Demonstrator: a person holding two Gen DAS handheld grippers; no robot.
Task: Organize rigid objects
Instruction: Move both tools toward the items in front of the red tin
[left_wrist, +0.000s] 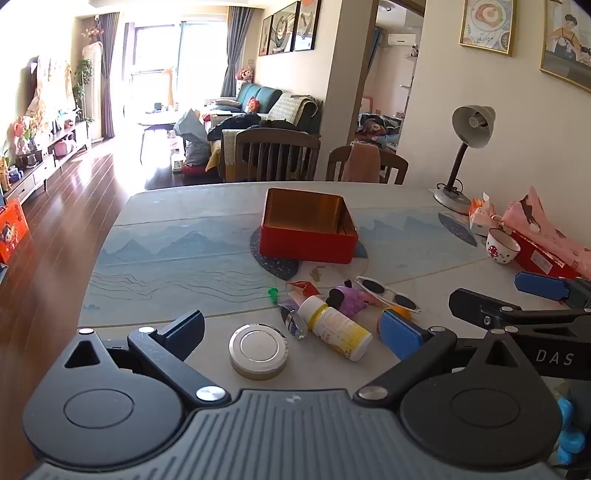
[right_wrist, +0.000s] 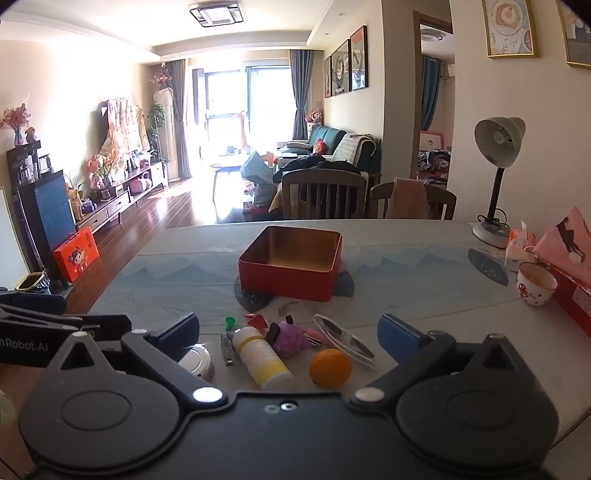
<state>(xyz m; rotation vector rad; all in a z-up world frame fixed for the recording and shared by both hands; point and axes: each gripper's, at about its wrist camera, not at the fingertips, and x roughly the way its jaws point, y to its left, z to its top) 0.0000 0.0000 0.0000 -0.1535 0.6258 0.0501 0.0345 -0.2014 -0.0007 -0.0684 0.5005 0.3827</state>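
Observation:
An open red tin box (left_wrist: 308, 229) (right_wrist: 291, 264) stands mid-table. In front of it lies a pile: a round silver tin (left_wrist: 257, 350) (right_wrist: 197, 363), a white bottle with a yellow label (left_wrist: 340, 326) (right_wrist: 264, 358), a purple toy (left_wrist: 349, 299) (right_wrist: 290, 338), white sunglasses (left_wrist: 388, 293) (right_wrist: 345, 341), an orange ball (right_wrist: 330, 368), a green piece (left_wrist: 272, 295) (right_wrist: 229, 322) and a small metal clip (right_wrist: 227, 350). My left gripper (left_wrist: 291, 332) is open just above the silver tin and bottle. My right gripper (right_wrist: 291, 334) is open over the pile, holding nothing.
A desk lamp (left_wrist: 463, 155) (right_wrist: 496, 177), tissue pack (right_wrist: 519, 247), spotted cup (left_wrist: 500, 245) (right_wrist: 535, 282) and pink bag (right_wrist: 569, 243) on a red box crowd the table's right side. Two chairs (right_wrist: 323, 195) stand behind the table. The table's left edge drops to wooden floor.

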